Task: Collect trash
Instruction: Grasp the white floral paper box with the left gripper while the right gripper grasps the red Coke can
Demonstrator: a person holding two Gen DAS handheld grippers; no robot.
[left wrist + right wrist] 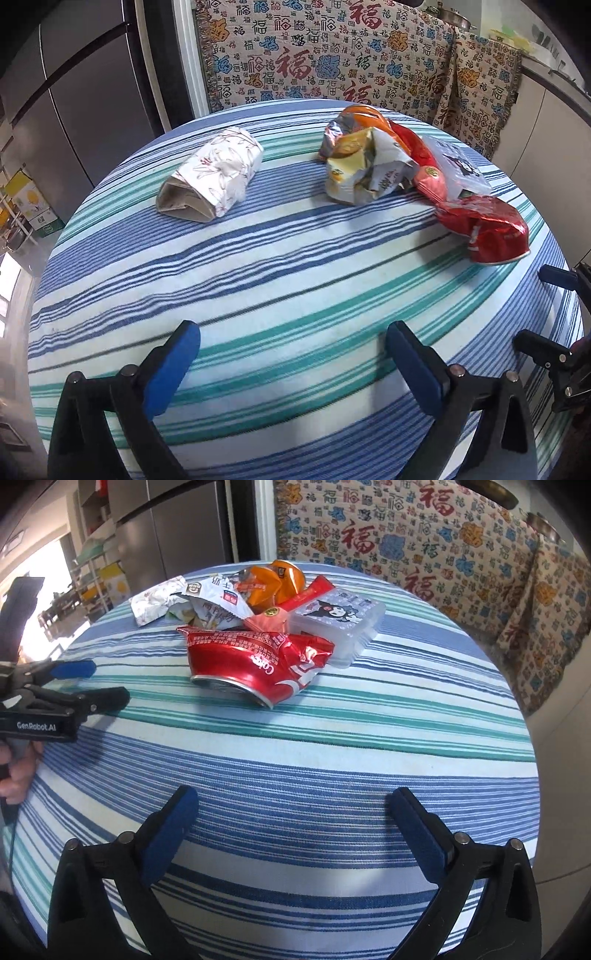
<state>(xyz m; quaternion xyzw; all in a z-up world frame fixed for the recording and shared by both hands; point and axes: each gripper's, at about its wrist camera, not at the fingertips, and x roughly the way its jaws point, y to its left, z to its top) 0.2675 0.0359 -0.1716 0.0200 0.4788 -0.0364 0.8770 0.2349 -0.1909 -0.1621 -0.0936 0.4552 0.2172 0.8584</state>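
On the round table with the striped cloth (280, 273) lies a flattened cardboard roll in floral paper (212, 173), far left of the pile. The pile holds crumpled wrappers (364, 168), an orange wrapper (364, 114), a clear plastic box with a cartoon (456, 168) and a crushed red can (484, 229). My left gripper (293, 332) hovers open over bare cloth, short of the roll. The right gripper (295, 805) is open too, with the red can (255, 664) ahead of it and the plastic box (336, 624) behind. Neither holds anything.
A cloth with red characters (332, 59) hangs right behind the table. A grey refrigerator (85, 92) stands at the back left, white cabinets (546, 122) at the right. The left gripper (107, 682) shows at the right view's left edge, held by a hand (14, 775).
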